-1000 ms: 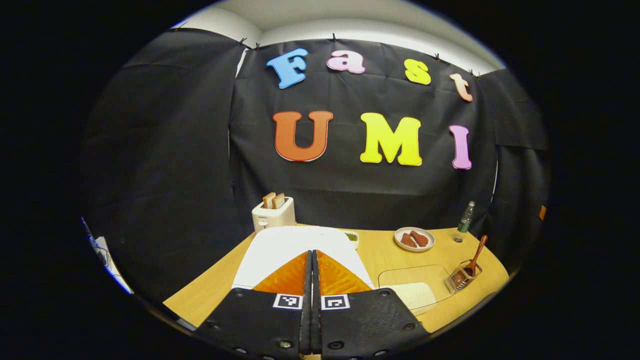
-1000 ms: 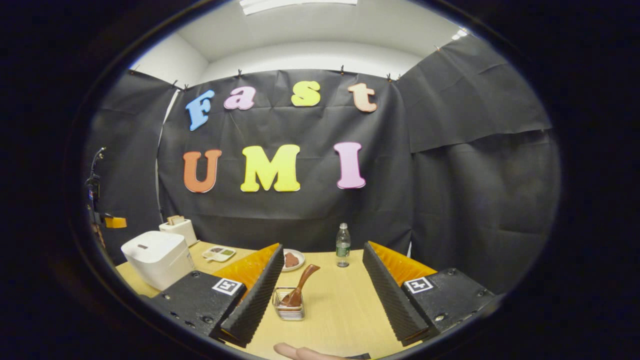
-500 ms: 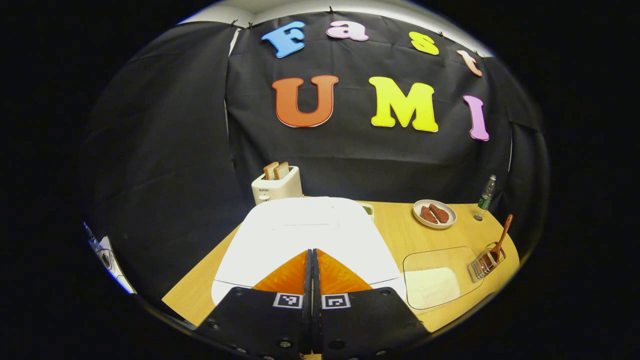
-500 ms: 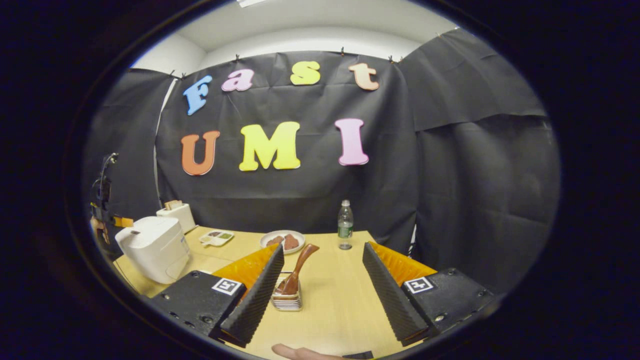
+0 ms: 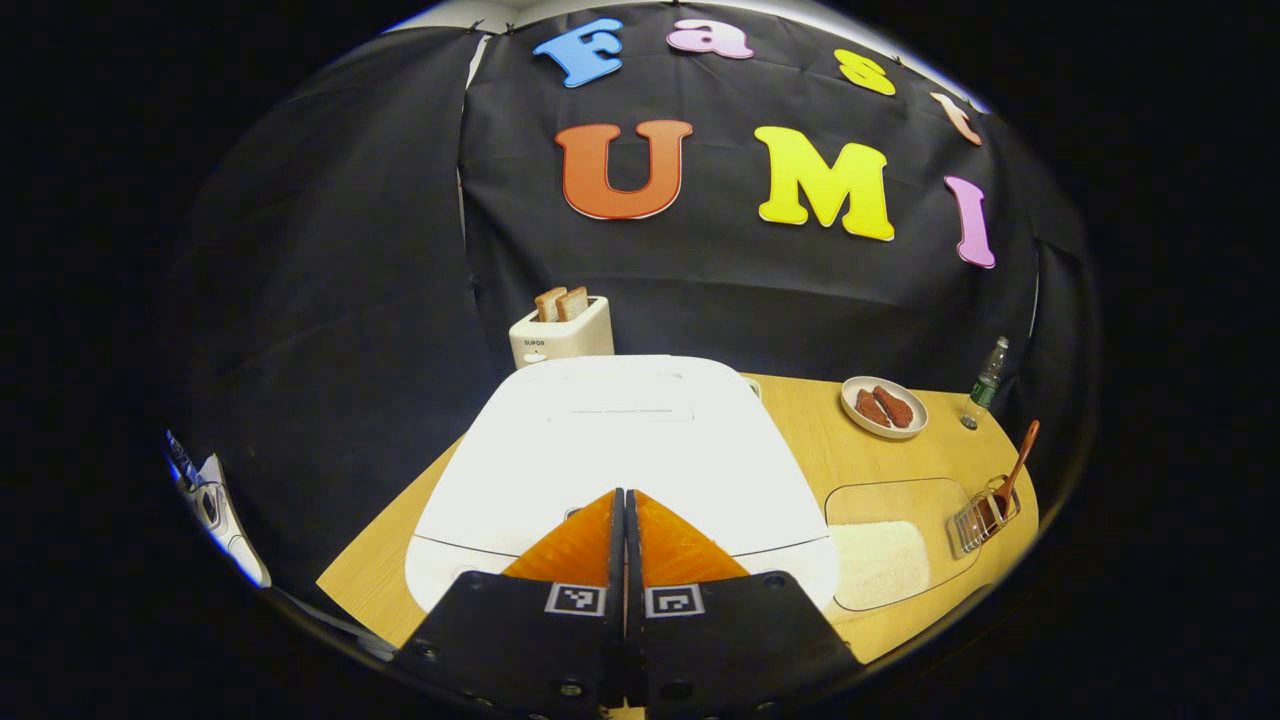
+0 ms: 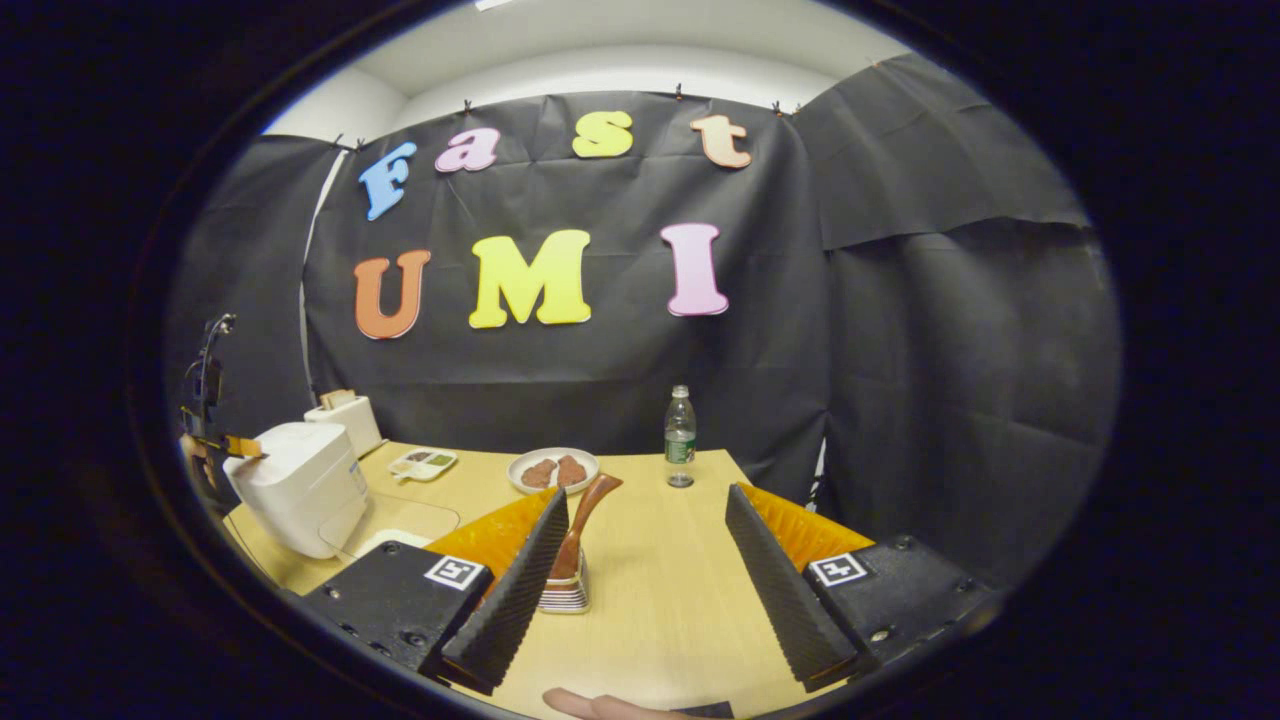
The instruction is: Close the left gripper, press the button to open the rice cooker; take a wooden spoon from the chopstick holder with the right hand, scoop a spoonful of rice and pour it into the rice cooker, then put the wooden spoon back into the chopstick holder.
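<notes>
Rice cooker [image 5: 620, 450]: lid down, larger in left gripper view than before, directly under pressed-together left gripper [image 5: 624, 497]. Right gripper [image 6: 645, 520]: gaping, nearer wooden spoon [image 6: 578, 520] in chopstick holder [image 6: 566, 592]; toaster [image 5: 560, 332] behind

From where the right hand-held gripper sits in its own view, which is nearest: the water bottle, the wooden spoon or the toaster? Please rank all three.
Judged from the right hand-held gripper:
1. Wooden spoon, standing in the chopstick holder, just ahead, by the left finger.
2. Water bottle, farther back on the table, near the wall, about centre.
3. Toaster, far left corner, behind the rice cooker.
</notes>
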Available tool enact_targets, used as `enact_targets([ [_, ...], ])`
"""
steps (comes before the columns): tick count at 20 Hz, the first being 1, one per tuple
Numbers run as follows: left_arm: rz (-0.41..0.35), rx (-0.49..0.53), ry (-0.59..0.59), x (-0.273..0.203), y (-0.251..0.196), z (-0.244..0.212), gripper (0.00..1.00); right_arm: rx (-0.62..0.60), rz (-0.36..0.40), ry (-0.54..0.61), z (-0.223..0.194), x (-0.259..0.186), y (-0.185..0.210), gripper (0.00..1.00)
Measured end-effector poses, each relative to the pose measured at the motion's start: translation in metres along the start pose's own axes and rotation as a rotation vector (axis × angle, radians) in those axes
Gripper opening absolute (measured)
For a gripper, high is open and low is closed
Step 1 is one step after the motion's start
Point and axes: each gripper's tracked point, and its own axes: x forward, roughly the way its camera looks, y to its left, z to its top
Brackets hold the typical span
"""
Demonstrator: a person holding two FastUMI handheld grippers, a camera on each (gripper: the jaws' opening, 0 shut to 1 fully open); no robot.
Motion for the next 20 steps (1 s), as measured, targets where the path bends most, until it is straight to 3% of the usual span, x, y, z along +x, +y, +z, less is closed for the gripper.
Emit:
enact_targets([
  [7, -0.009, -0.014, -0.052, -0.016, 0.007, 0.011, 0.02, -0.019, -0.026, -0.027, 0.006, -0.010, -0.005, 1.00],
  [10, -0.002, -0.023, -0.134, -0.047, 0.016, 0.033, 0.00, -0.031, -0.024, -0.054, 0.008, -0.015, 0.001, 0.99],
  [14, -0.017, 0.041, -0.262, -0.092, 0.015, 0.044, 0.00, -0.050, -0.009, -0.053, 0.001, -0.011, 0.015, 1.00],
  [15, -0.027, 0.045, -0.272, -0.102, 0.013, 0.043, 0.24, -0.057, -0.012, -0.054, -0.002, -0.009, 0.017, 1.00],
  [18, -0.065, 0.030, -0.338, -0.141, 0.009, 0.042, 0.40, -0.086, -0.022, -0.057, -0.013, 0.005, 0.027, 1.00],
  [20, -0.071, 0.038, -0.388, -0.164, 0.010, 0.043, 0.76, -0.057, -0.015, -0.027, -0.027, 0.017, 0.033, 0.99],
])
